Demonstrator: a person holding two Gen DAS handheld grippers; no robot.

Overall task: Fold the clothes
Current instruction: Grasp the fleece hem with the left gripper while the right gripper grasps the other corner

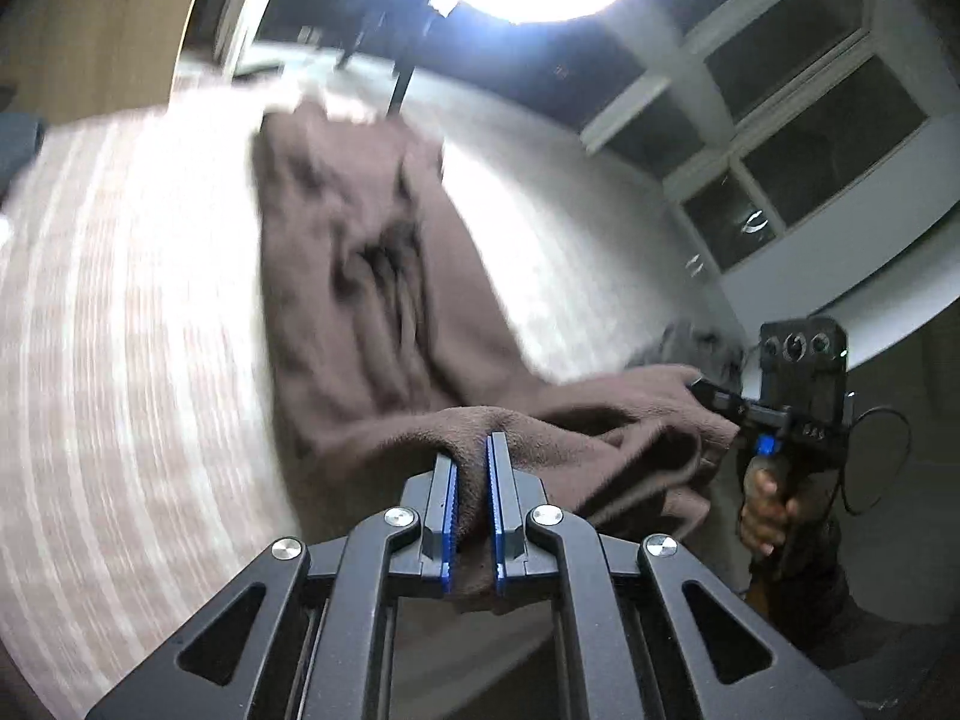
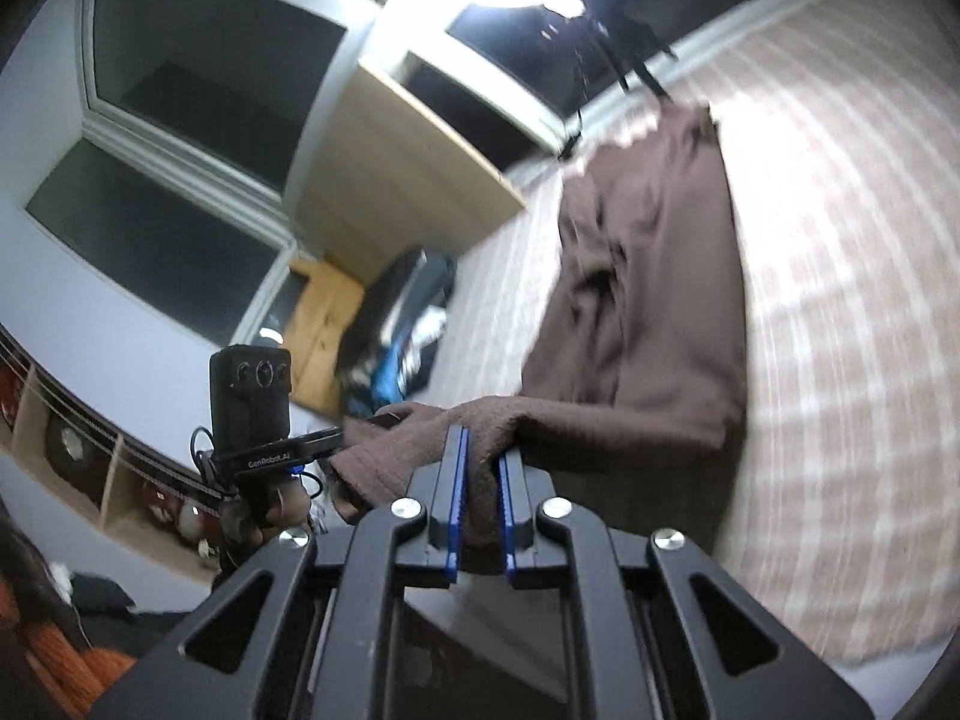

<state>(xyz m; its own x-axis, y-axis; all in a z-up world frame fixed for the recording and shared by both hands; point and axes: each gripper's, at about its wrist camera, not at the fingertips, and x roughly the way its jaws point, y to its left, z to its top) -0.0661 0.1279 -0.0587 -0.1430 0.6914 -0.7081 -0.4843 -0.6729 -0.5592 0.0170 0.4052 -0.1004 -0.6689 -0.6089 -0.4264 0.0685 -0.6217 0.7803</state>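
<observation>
Brown garment (image 1: 360,276) on striped bed (image 1: 120,300), left gripper (image 1: 474,450) fingers and right gripper (image 2: 483,450) fingers clamped on its near edge, open suitcase (image 2: 396,324) only in right view

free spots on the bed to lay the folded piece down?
Bare striped bedspread right of the brown garment, and a lit strip toward the window side. Crowded near edge: left hand-held gripper and right hand-held gripper both clamp cloth.

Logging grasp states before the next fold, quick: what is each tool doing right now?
Left tool: closed on the near edge of the brown garment.
Right tool: closed on the same brown garment's edge, further along.
</observation>
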